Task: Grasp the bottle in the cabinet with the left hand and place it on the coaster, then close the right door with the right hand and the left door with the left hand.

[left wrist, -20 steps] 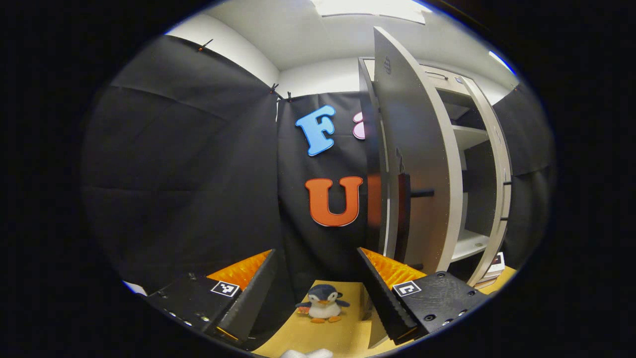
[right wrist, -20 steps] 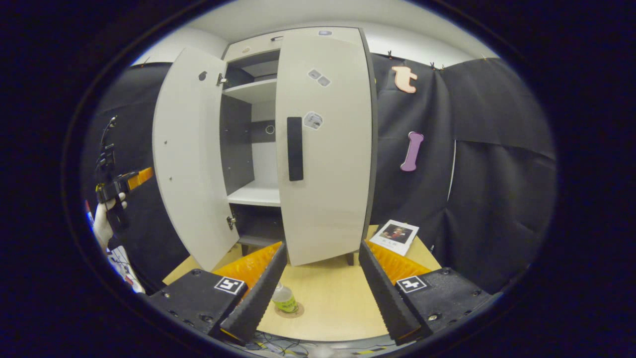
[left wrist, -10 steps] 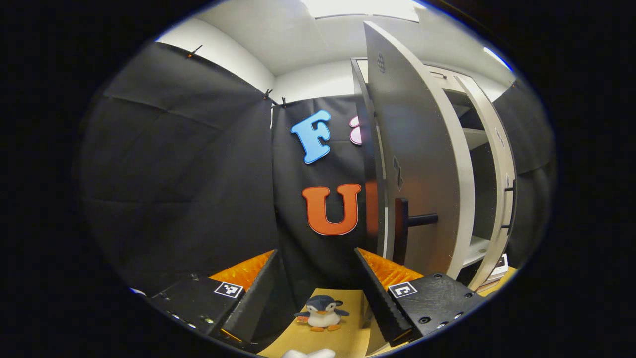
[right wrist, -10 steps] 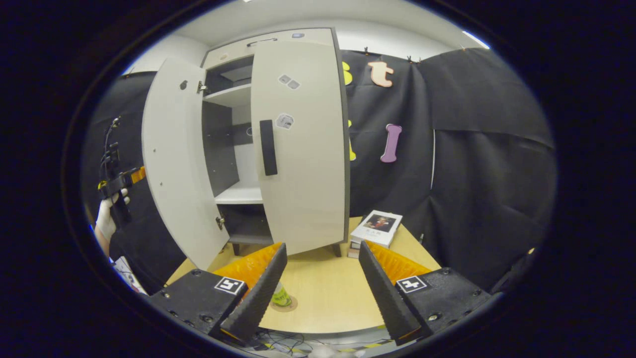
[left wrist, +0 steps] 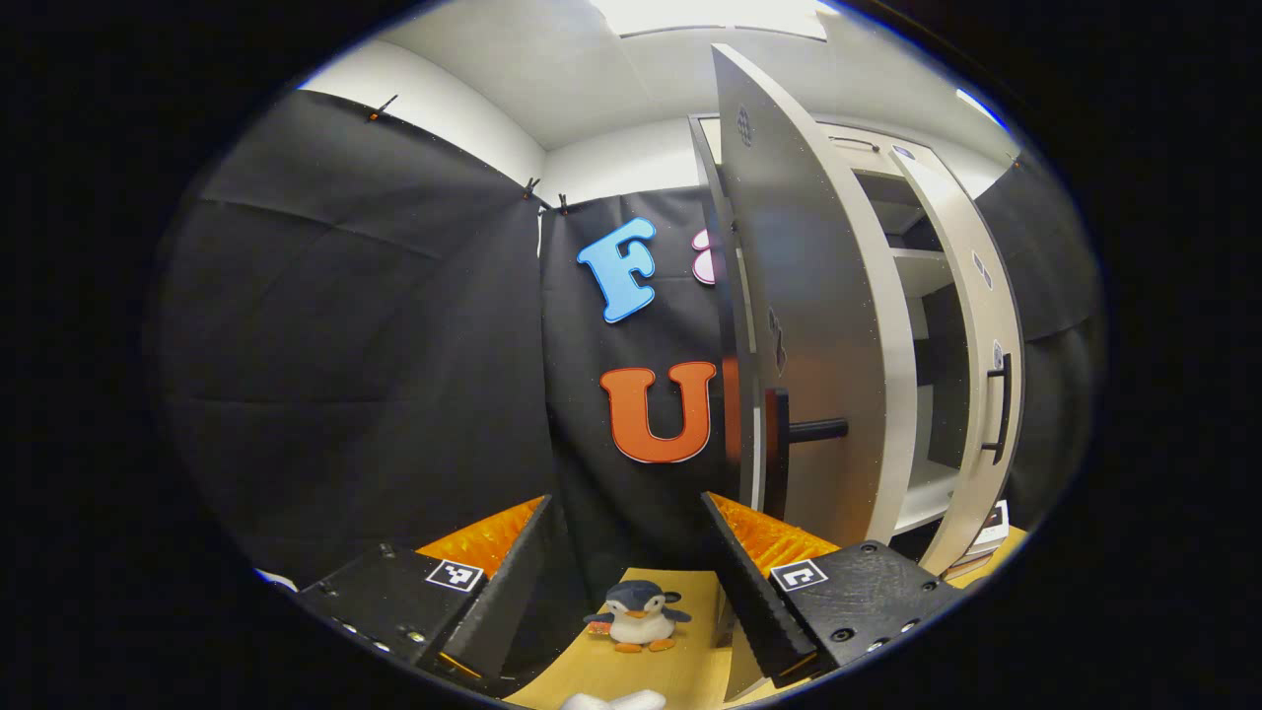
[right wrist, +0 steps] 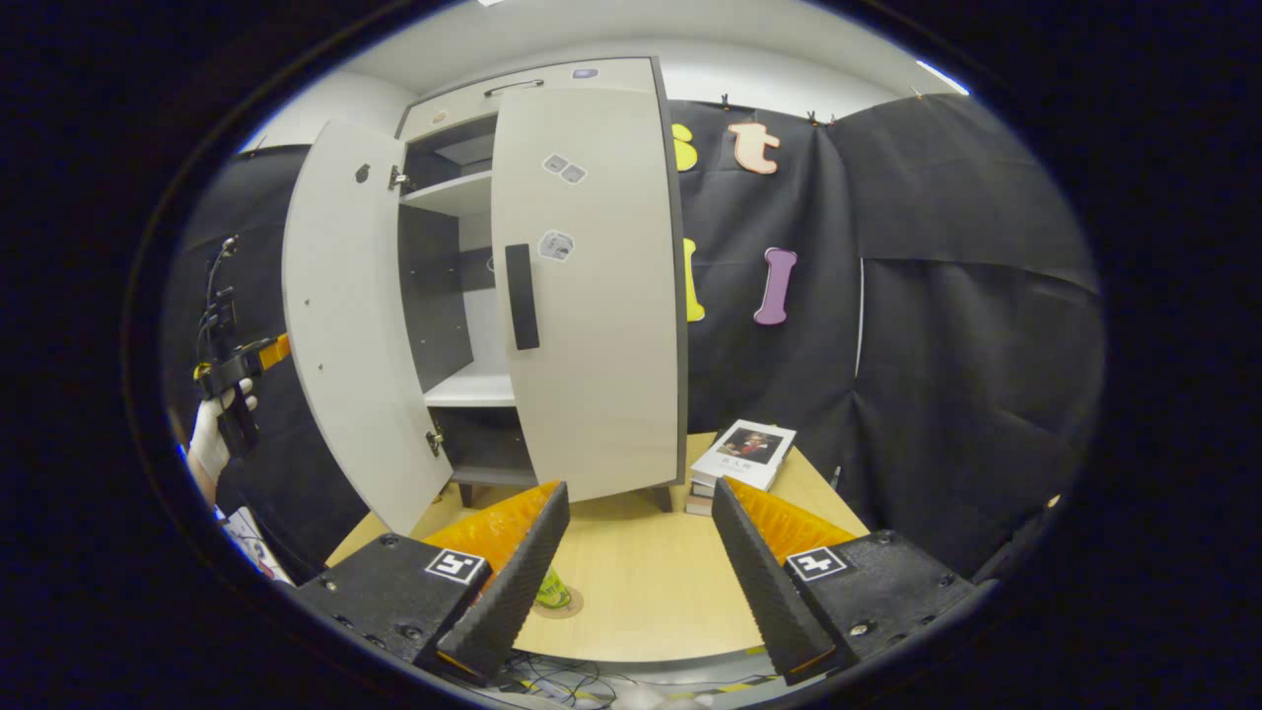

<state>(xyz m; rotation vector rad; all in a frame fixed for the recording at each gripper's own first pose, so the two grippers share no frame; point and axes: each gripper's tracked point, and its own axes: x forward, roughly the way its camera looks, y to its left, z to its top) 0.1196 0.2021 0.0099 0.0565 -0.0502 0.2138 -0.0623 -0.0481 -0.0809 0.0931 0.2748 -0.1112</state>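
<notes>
Swung nearly shut, right door (right wrist: 592, 286); both grippers' fingers (right wrist: 513, 592) gape, holding nothing.

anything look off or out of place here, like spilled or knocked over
Nothing spilled or toppled. The green-labelled bottle stands on the round brown coaster on the wooden table. The pale cabinet's right door is not flush; the left door hangs wide open.

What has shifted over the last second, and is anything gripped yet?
The right door has swung a little further toward closed. The right hand-held gripper has drawn back from it, open, gripping nothing. Unchanged: the left door stands wide open, the left hand-held gripper is open beside it, and the bottle sits on the coaster.
</notes>
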